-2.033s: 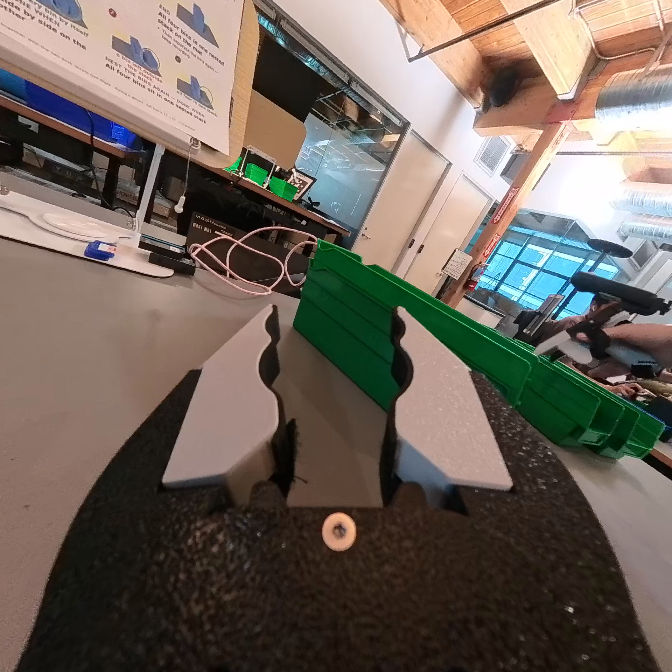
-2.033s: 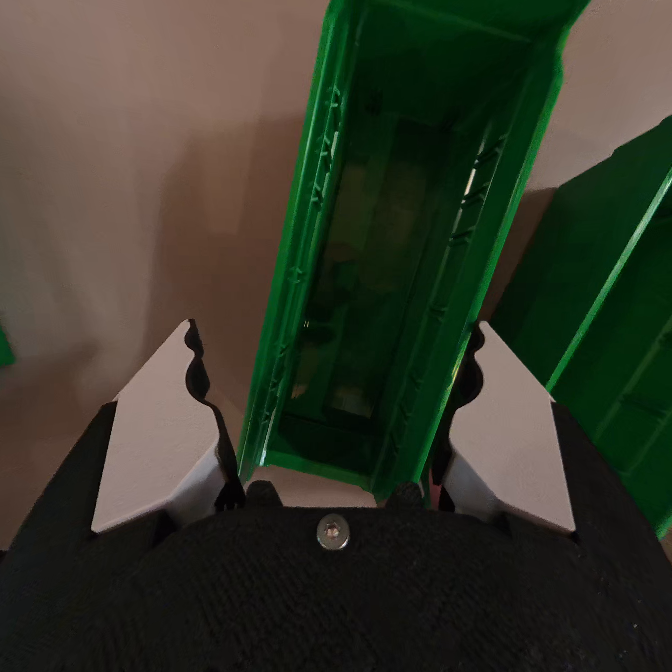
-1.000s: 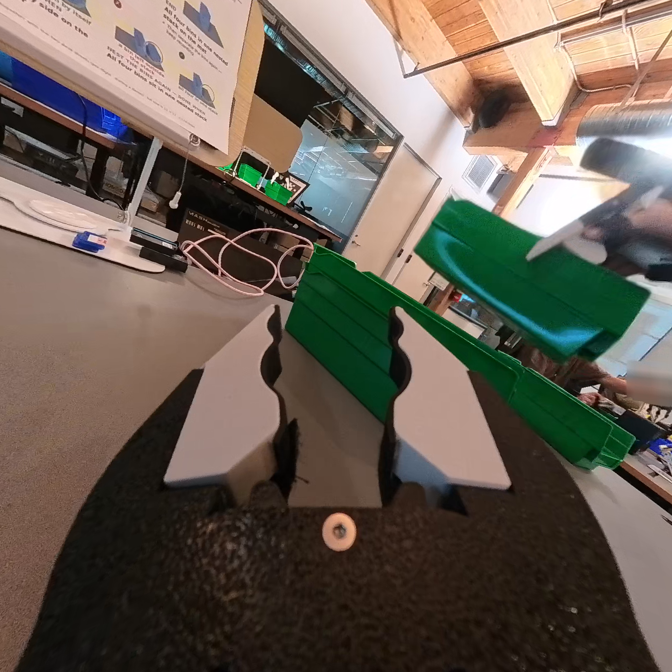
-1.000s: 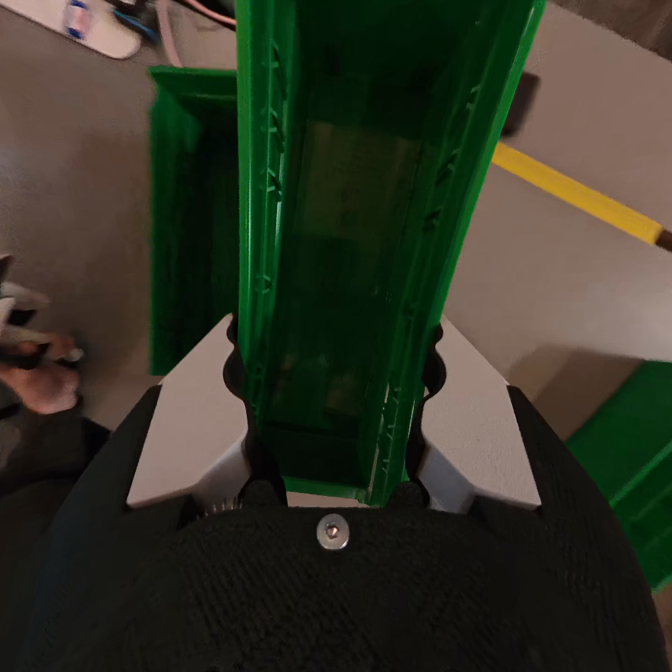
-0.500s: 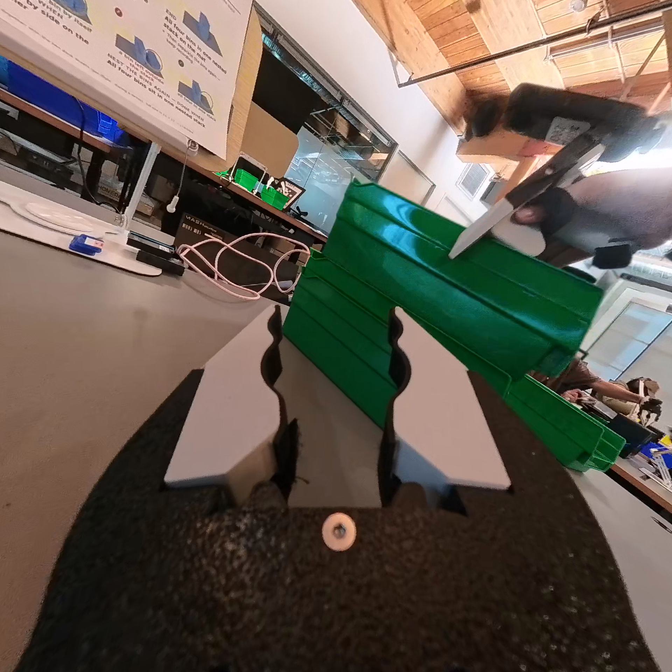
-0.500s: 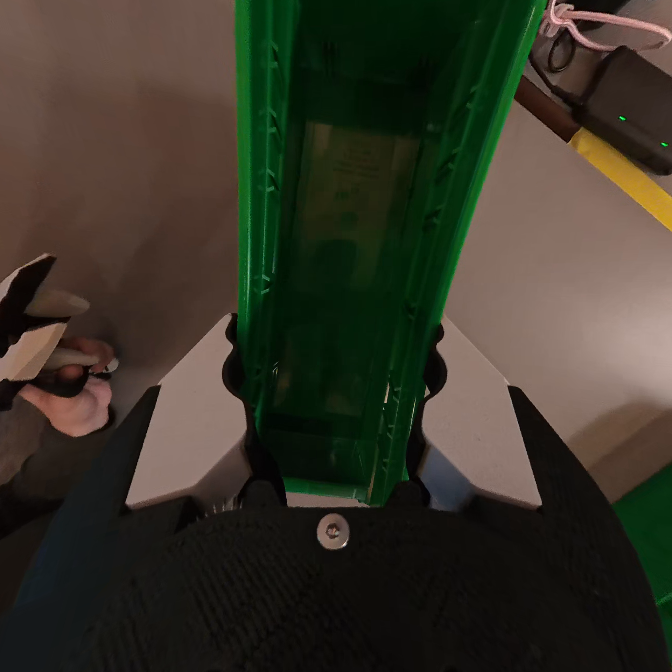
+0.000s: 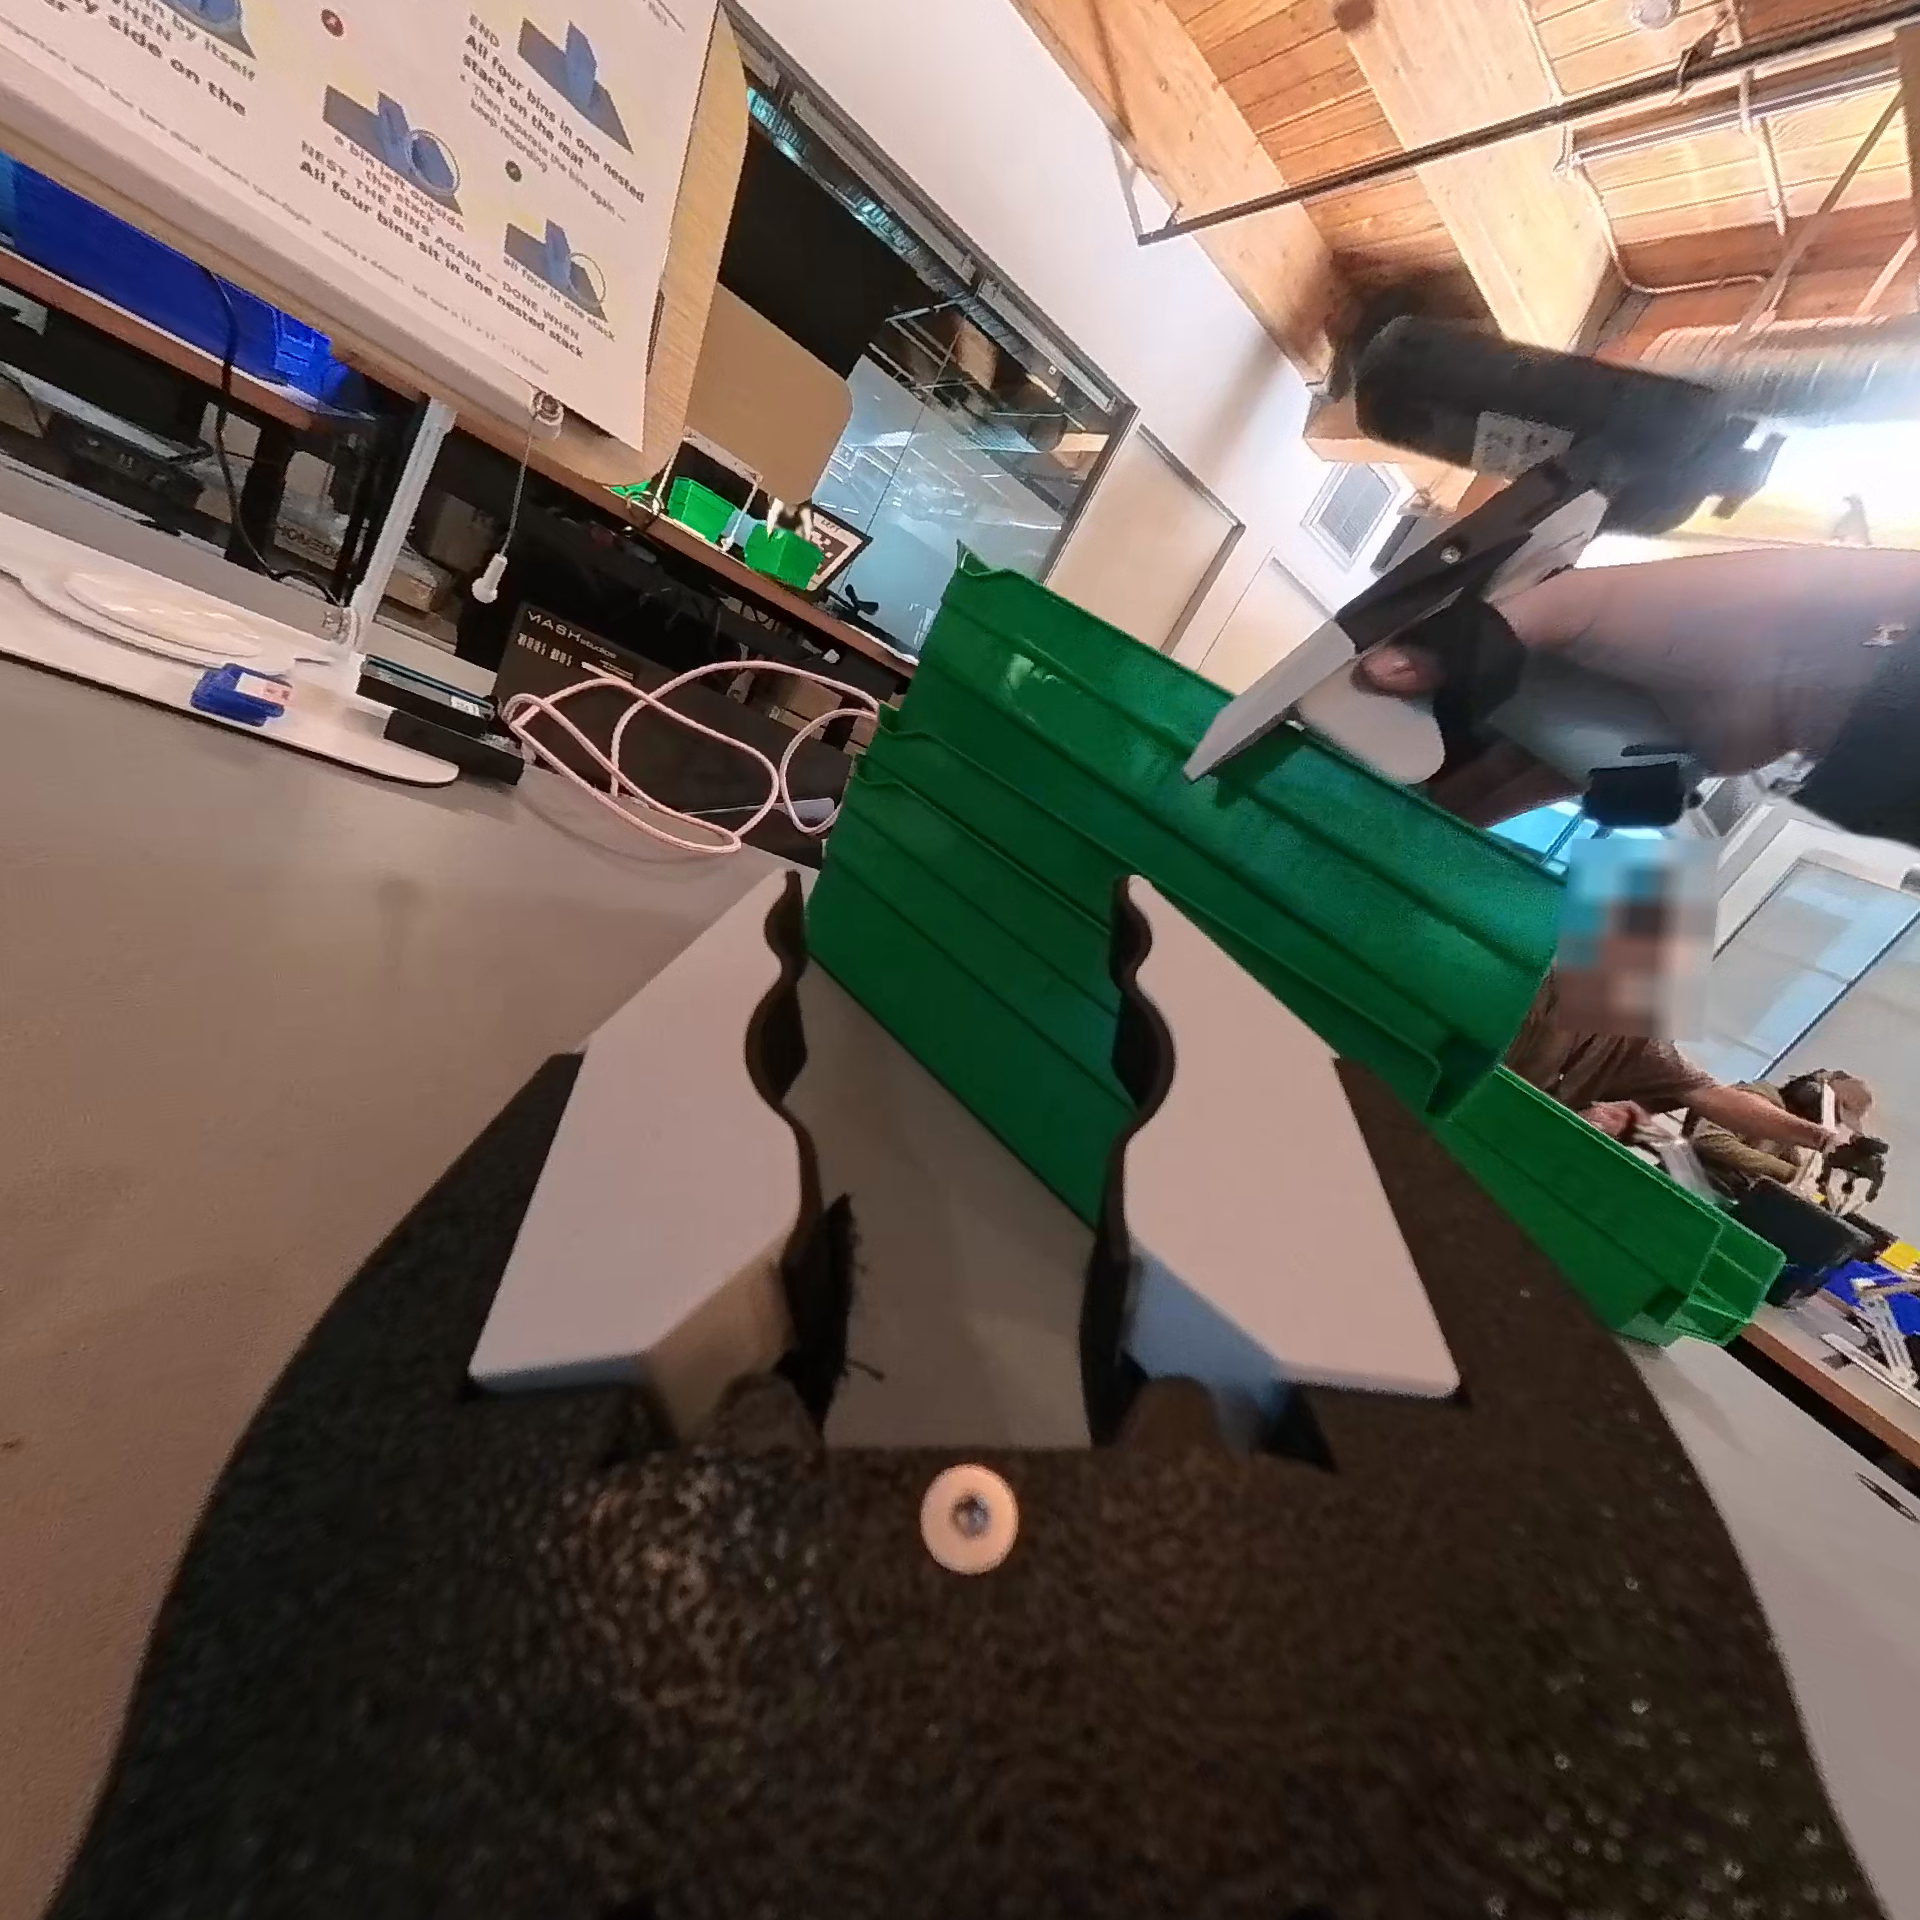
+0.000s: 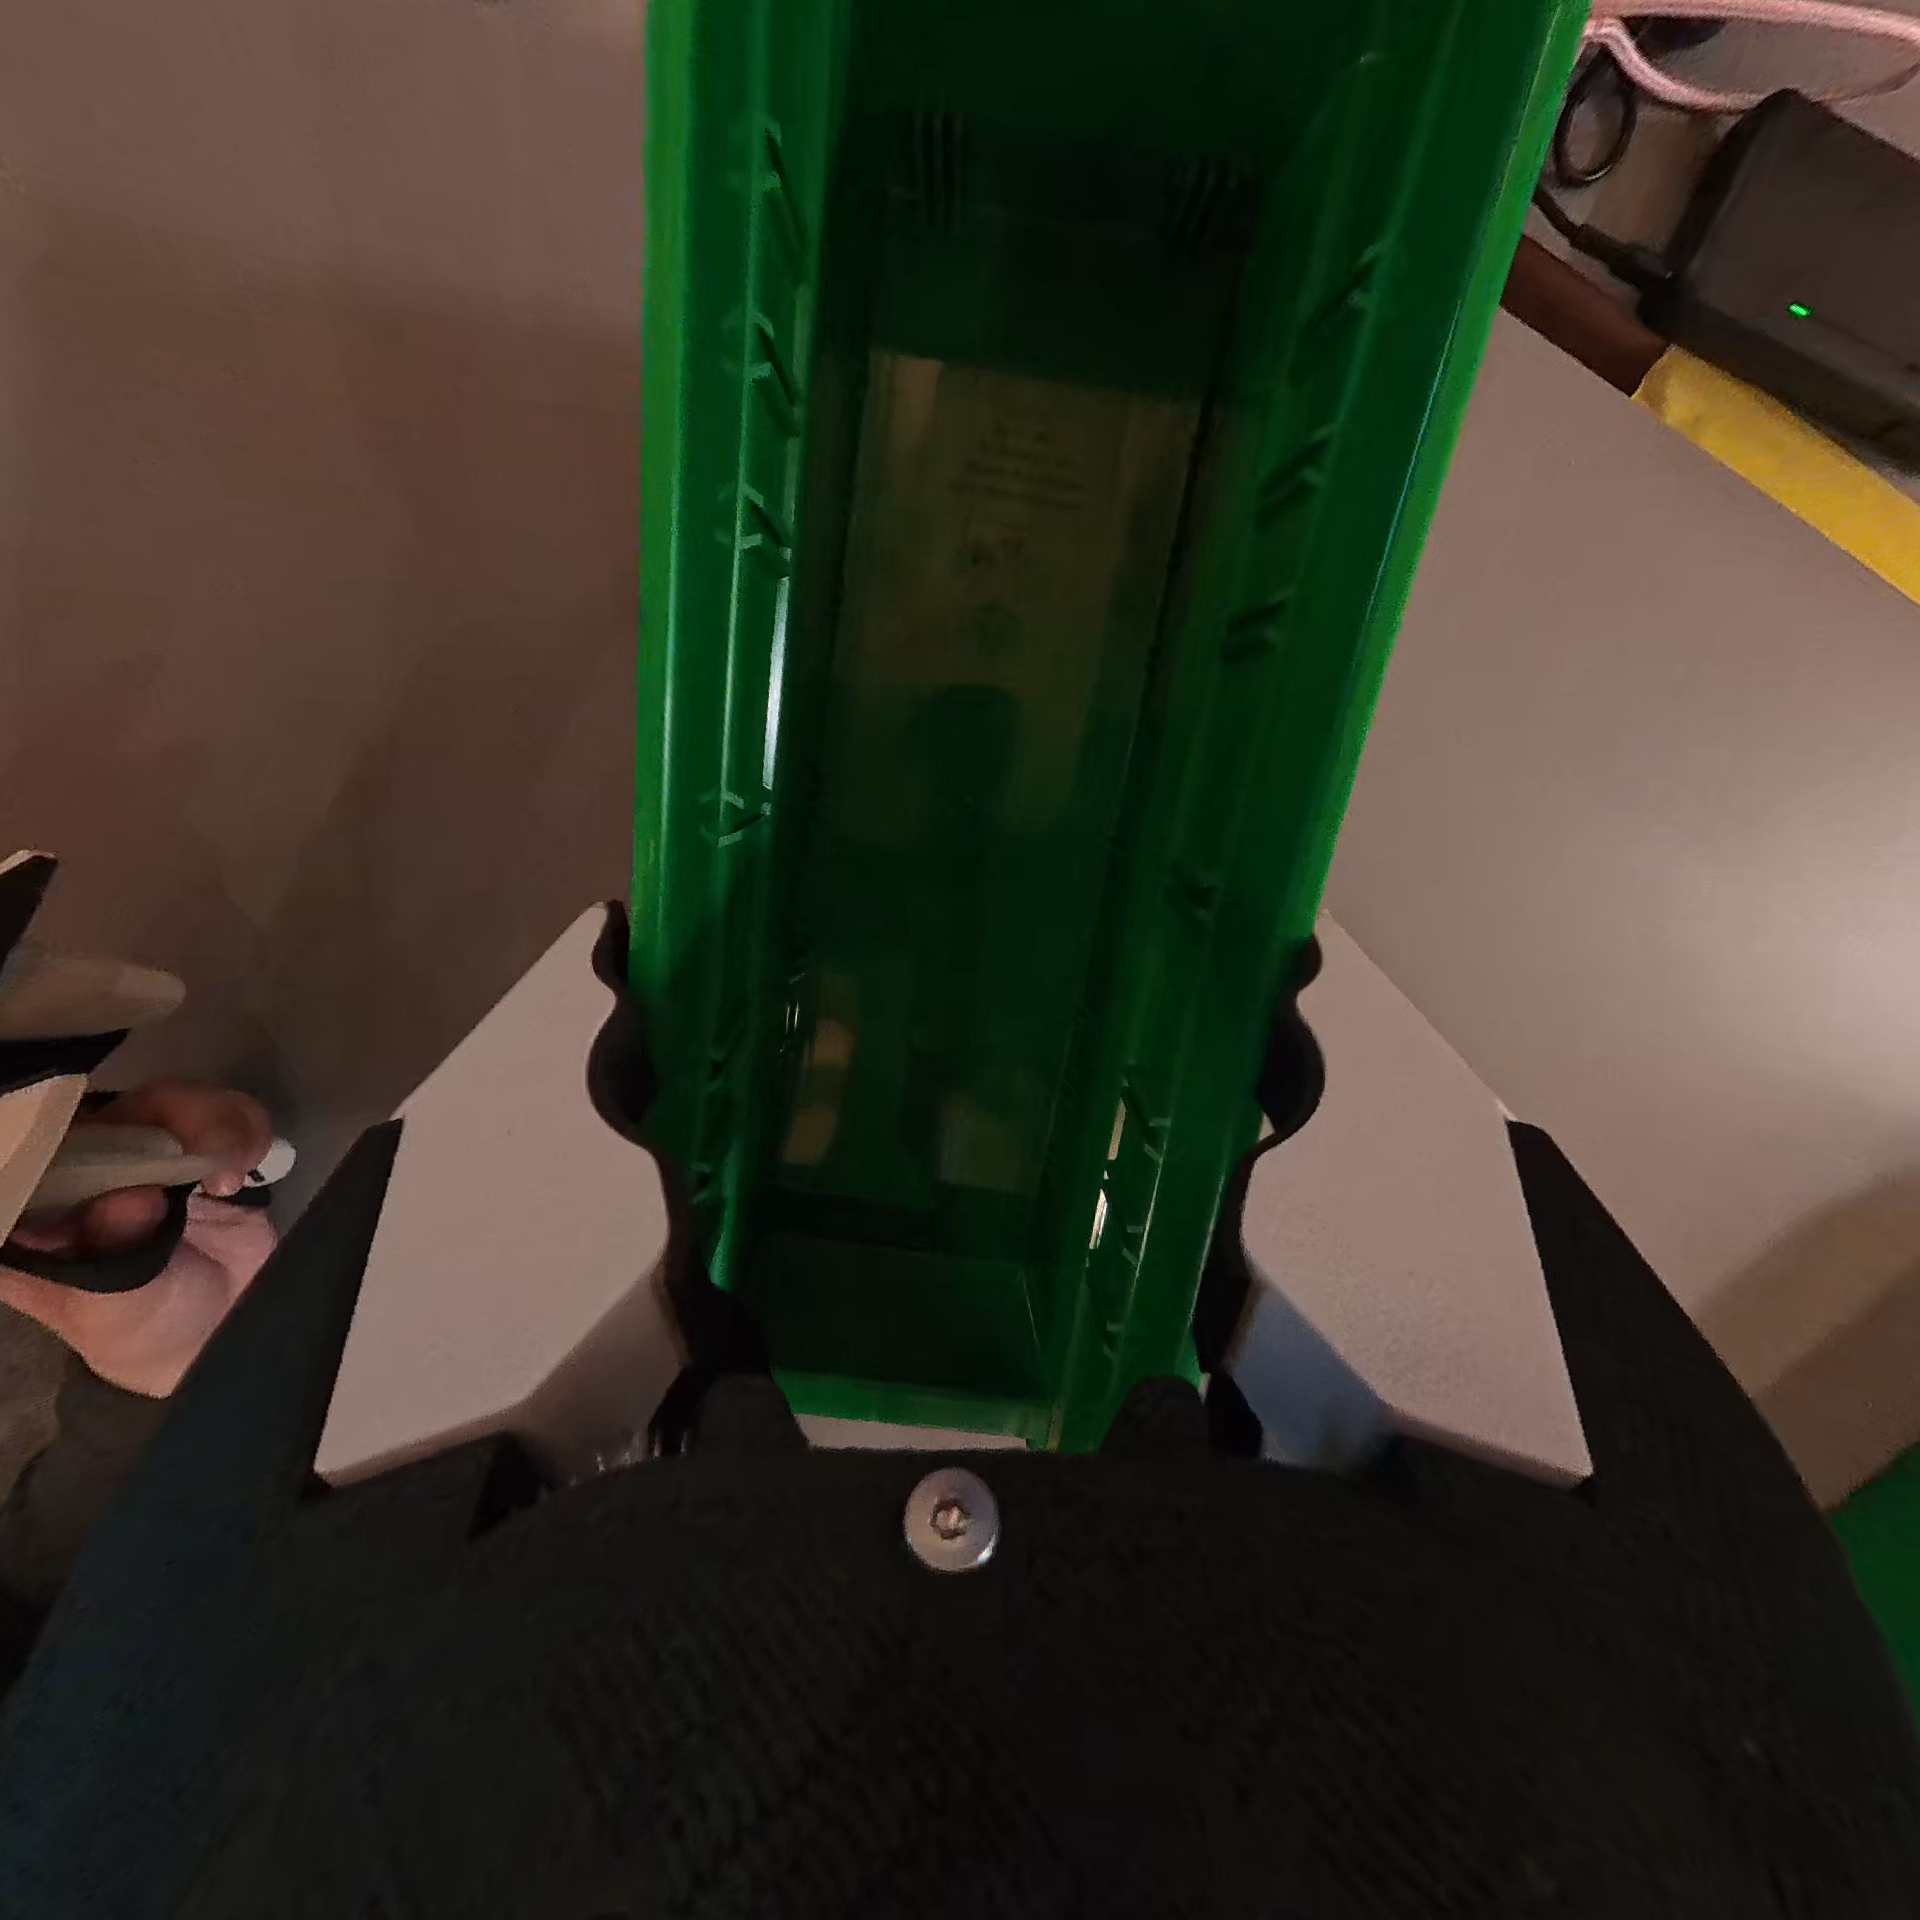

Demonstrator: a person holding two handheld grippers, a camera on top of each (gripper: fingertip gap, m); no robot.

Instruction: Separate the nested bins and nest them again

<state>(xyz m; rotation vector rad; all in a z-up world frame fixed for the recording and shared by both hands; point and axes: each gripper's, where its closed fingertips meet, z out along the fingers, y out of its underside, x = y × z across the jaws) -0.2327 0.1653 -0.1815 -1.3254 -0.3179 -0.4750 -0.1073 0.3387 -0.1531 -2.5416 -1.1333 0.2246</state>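
Fingers point(image 8: 499, 1195) of the right gripper point(image 8: 951, 1143) clamp the tilted green bin point(image 8: 1039, 623).

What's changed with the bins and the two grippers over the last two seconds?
The right gripper, open around a green bin two seconds ago, shut on its sides, lifted it off the table and carried it leftward to above the stack, tilted. The left gripper stayed open and empty, low over the table, and the stack has not moved.
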